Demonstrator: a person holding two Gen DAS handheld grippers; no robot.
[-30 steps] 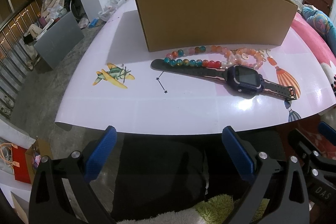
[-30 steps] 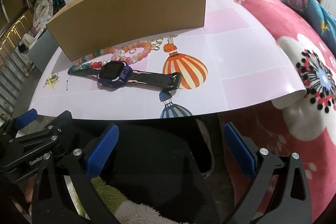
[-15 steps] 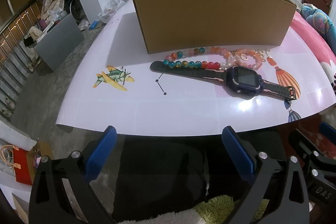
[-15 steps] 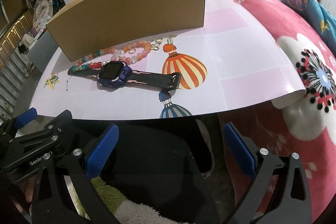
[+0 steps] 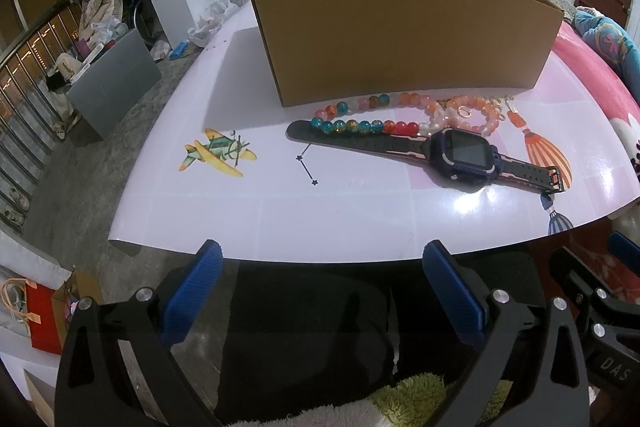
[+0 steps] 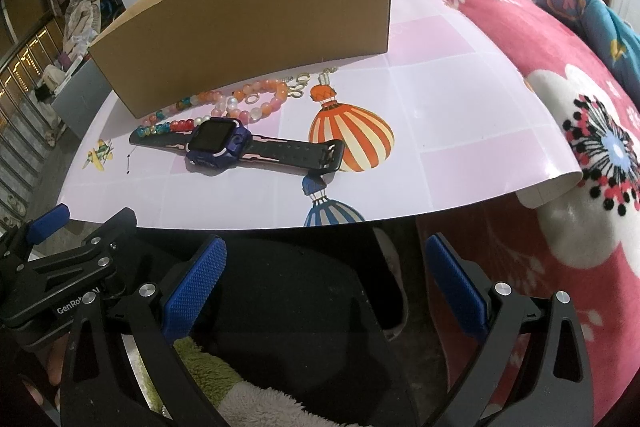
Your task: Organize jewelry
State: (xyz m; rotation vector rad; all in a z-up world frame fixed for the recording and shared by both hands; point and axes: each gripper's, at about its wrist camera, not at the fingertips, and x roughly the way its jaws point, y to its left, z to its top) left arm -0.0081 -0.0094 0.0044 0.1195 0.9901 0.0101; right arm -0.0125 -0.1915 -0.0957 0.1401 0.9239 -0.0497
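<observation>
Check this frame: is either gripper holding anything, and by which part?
Nothing is held. The left gripper and right gripper are both open, short of the table; the watch and bead bracelets lie untouched.

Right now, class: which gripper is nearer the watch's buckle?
Right. The right gripper has the buckle straight ahead of it. The left gripper is further left, with the buckle far off to its right.

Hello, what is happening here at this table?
A person holds a gripper in each hand, sorting jewelry. Nothing is picked up yet: the left gripper and right gripper are open, short of the table. The watch and bead bracelets lie before the cardboard box.
</observation>
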